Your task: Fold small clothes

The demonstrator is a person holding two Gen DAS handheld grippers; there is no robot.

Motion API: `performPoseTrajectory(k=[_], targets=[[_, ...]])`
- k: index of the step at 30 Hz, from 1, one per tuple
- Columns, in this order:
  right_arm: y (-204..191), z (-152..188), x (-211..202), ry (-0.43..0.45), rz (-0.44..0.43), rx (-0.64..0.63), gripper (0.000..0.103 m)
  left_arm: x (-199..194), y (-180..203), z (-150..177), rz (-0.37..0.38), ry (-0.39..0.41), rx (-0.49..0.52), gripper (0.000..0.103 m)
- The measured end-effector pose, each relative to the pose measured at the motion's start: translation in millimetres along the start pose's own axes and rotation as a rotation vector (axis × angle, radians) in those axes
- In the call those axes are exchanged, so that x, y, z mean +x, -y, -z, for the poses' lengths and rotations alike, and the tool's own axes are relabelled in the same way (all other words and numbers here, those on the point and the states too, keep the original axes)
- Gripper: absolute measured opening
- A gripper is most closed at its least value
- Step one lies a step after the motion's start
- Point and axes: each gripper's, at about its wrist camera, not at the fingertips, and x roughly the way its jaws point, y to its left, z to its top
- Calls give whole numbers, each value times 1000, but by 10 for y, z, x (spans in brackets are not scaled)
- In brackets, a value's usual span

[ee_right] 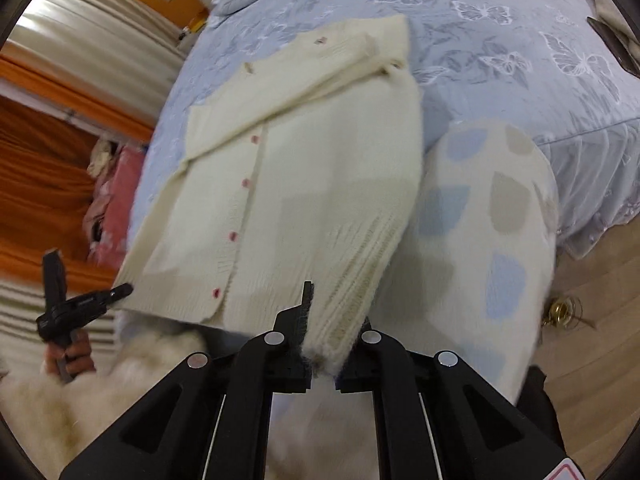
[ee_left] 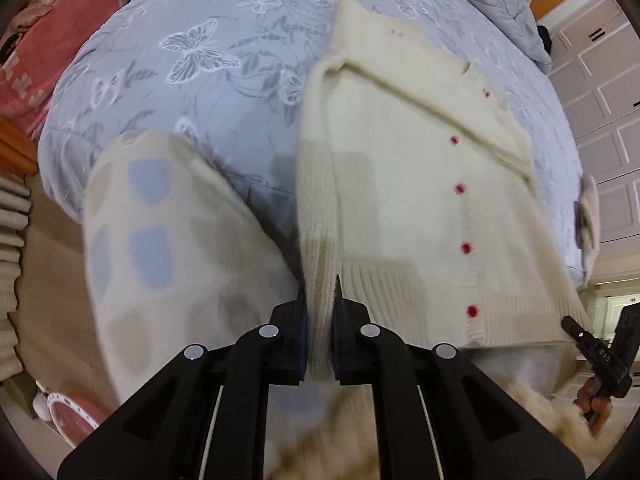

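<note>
Cream cardigan [ee_left: 400, 200] [ee_right: 320, 160]: lying flat on blue butterfly bedspread [ee_left: 200, 80], red buttons up, a spotted garment [ee_left: 160, 240] lying just beside it. Its long axis is running straight away from both tongs, ribbed hem nearest and collar farthest. Left gripper [ee_left: 320, 296] is pinching a ribbed strip at the near edge. Right gripper [ee_right: 334, 320] is likewise pinching ribbed knit at the near end. Both hands are sitting at the hem end, so the coming fold is probably heading forward, toward the collar.
</note>
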Motion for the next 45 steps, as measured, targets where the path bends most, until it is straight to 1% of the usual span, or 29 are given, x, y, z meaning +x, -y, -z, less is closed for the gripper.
performPoseTrajectory(k=[2, 4, 5, 6, 9, 10, 11, 12, 13, 14, 16, 17, 18, 19, 21, 23, 25, 26, 27, 28, 29, 30, 31, 32, 35, 38, 40, 44, 45], targets=[[-69, -166, -235, 55, -49, -1, 7, -133, 30, -124, 23, 23, -4, 8], [-139, -570, -430, 166, -114, -5, 7, -257, 152, -460, 54, 90, 20, 8], [-174, -703, -453, 197, -132, -2, 7, -289, 229, -645, 55, 132, 43, 9], [-182, -1027, -434, 247, -173, 4, 7, -298, 335, -954, 39, 190, 66, 9], [-191, -1738, -182, 335, -179, -15, 8, -190, 620, -1702, 13, 319, 100, 13], [-173, -1944, -51, 352, -172, -13, 15, -49, 717, -1995, 13, 340, 103, 13], [-111, -2215, 163, 369, -169, 16, 16, 114, 773, -2216, 5, 352, 92, 19], [-33, -2425, 371, 380, -144, 44, 24, 320, 803, -2436, -30, 357, 70, 42], [24, -2536, 495, 384, -119, 59, 40, 461, 819, -2554, -61, 355, 51, 55], [109, -2693, 726, 381, -45, 92, 48, 723, 792, -2741, -109, 354, 17, 65], [224, -2761, 923, 385, 48, 135, 52, 1060, 718, -2907, -169, 314, -8, 63], [289, -2758, 983, 378, 57, 144, 52, 1140, 657, -2941, -194, 291, -20, 63], [334, -2737, 1031, 368, 60, 149, 55, 1212, 594, -2935, -189, 273, -28, 63], [350, -2695, 1060, 366, 61, 148, 63, 1223, 545, -2926, -166, 270, -25, 64], [370, -2605, 1114, 364, 101, 120, 72, 1263, 469, -2849, -136, 268, -8, 78], [374, -2580, 1248, 334, 157, 69, 73, 1350, 456, -2791, -135, 247, 15, 80], [377, -2603, 1417, 297, 186, 44, 73, 1484, 474, -2748, -144, 217, 45, 79], [375, -2611, 1493, 289, 198, 36, 73, 1527, 490, -2729, -151, 217, 53, 69], [368, -2629, 1548, 286, 203, 29, 68, 1584, 510, -2730, -153, 215, 60, 48], [362, -2646, 1597, 283, 202, 23, 36, 1624, 511, -2737, -154, 203, 53, 35], [357, -2675, 1654, 269, 191, 18, 16, 1644, 490, -2749, -149, 190, 20, 20], [339, -2697, 1676, 249, 189, 14, 11, 1613, 460, -2763, -130, 198, -23, 12], [313, -2709, 1647, 252, 176, 14, 11, 1549, 448, -2783, -103, 213, -51, 12], [254, -2712, 1513, 292, 142, 8, 10, 1434, 454, -2810, -74, 237, -68, 11], [89, -2755, 1021, 421, 62, -7, 10, 1099, 584, -2909, -36, 310, -45, 11], [72, -2883, 745, 497, 44, 10, 10, 927, 686, -3067, -57, 362, -24, 11], [181, -2990, 866, 473, 97, 30, 10, 1034, 724, -3234, -92, 343, -18, 12], [699, -3083, 1717, 215, 221, 145, 12, 1717, 696, -3375, -213, 189, -9, 14], [711, -3057, 1767, 212, 226, 146, 12, 1844, 678, -3354, -244, 170, -1, 16]])
